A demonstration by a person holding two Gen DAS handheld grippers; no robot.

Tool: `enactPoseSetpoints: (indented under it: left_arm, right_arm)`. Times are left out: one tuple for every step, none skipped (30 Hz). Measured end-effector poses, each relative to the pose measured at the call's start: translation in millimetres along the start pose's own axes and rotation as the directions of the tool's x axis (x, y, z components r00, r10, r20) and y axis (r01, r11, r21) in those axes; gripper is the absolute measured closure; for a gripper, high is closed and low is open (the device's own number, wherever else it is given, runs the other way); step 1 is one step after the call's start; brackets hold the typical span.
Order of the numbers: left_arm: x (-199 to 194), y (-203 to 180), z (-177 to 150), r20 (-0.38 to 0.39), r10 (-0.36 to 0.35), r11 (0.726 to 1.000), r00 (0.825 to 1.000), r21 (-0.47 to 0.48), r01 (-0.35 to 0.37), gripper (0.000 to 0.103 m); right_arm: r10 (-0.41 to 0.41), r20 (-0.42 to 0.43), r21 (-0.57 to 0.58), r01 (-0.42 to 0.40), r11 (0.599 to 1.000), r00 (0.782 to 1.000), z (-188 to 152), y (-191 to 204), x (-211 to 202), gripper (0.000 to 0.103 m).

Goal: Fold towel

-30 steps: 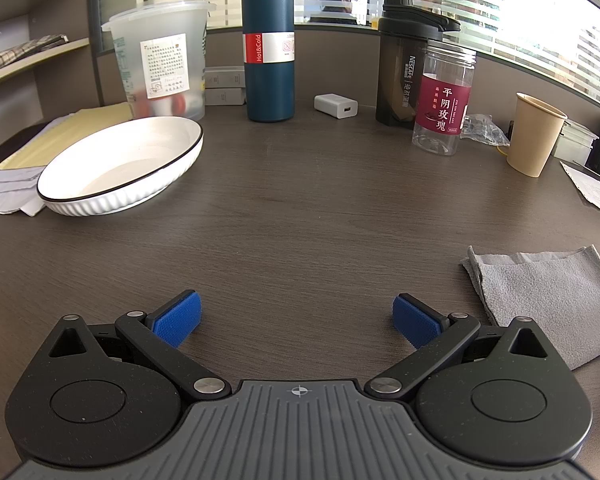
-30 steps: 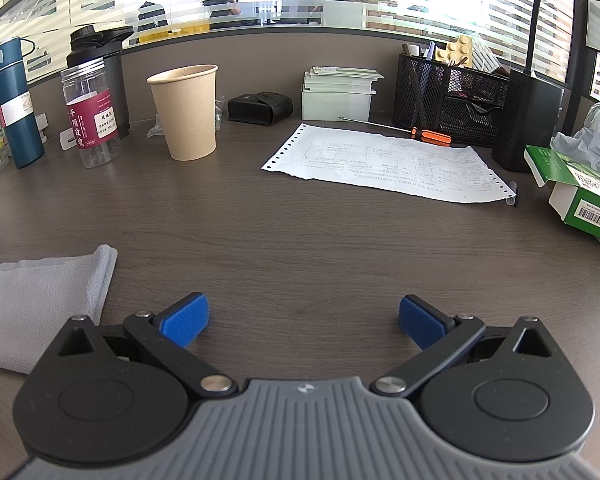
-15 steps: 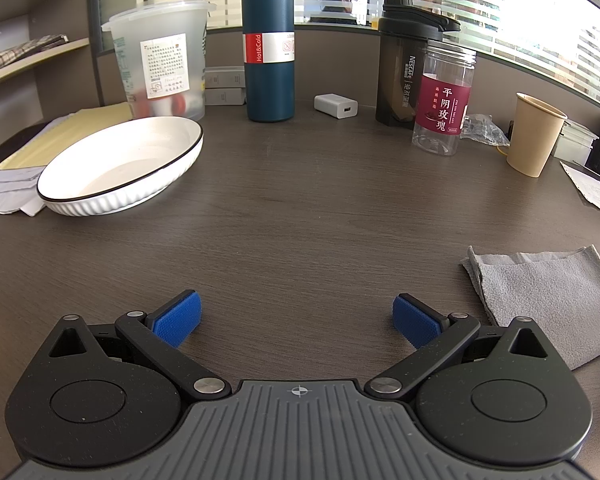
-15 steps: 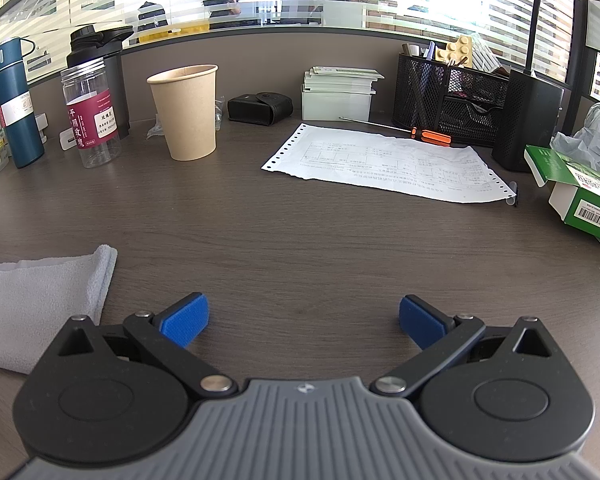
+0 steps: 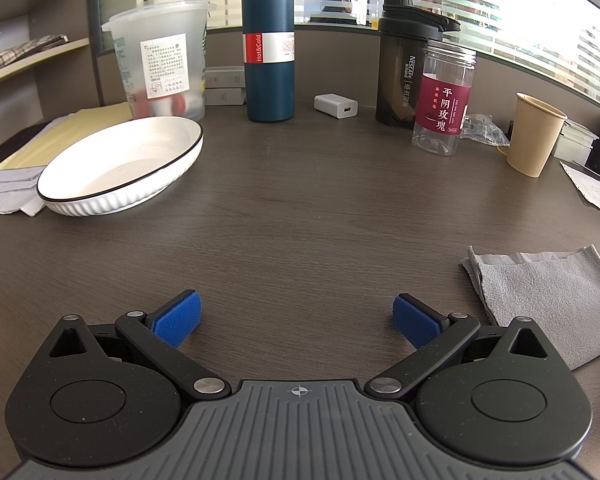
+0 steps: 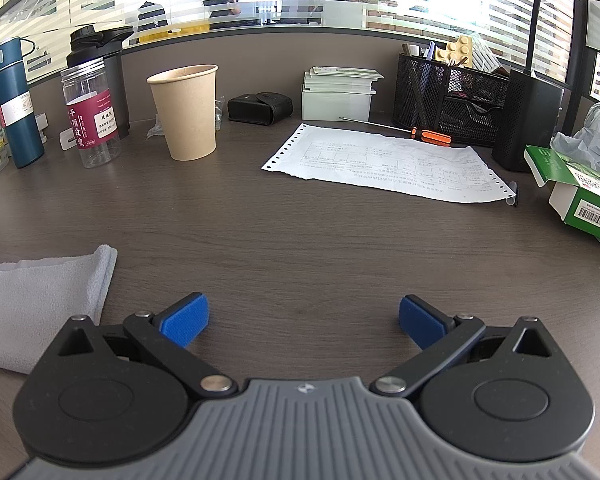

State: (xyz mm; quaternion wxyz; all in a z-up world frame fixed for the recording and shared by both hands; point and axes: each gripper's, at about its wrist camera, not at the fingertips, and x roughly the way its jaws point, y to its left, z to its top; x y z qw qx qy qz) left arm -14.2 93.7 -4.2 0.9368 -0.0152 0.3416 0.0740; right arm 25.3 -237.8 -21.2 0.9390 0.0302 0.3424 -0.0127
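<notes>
I hold my left gripper [image 5: 296, 318] and right gripper [image 6: 303, 320] released, flanking the already-folded towel [image 5: 548, 300], apparently clear of the finished fold.

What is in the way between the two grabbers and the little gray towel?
Nothing visible. The towel lies flat between the open left gripper and open right gripper, with only bare desk around it.

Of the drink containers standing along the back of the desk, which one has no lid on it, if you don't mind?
The tan paper cup: its mouth is open, while the blue flask, black shaker and clear jar are capped.
</notes>
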Motion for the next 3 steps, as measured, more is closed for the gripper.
enactPoseSetpoints:
  left_arm:
    - [0.0,0.0,0.0,0.0,0.0,1.0,1.0,0.0,0.0,0.0]
    - [0.0,0.0,0.0,0.0,0.0,1.0,1.0,0.0,0.0,0.0]
    - [0.0,0.0,0.0,0.0,0.0,1.0,1.0,0.0,0.0,0.0]
  right_arm:
    - [0.0,0.0,0.0,0.0,1.0,1.0,0.0,0.1,0.0,0.0]
    - [0.0,0.0,0.0,0.0,1.0,1.0,0.0,0.1,0.0,0.0]
    - [0.0,0.0,0.0,0.0,1.0,1.0,0.0,0.0,0.0,0.0]
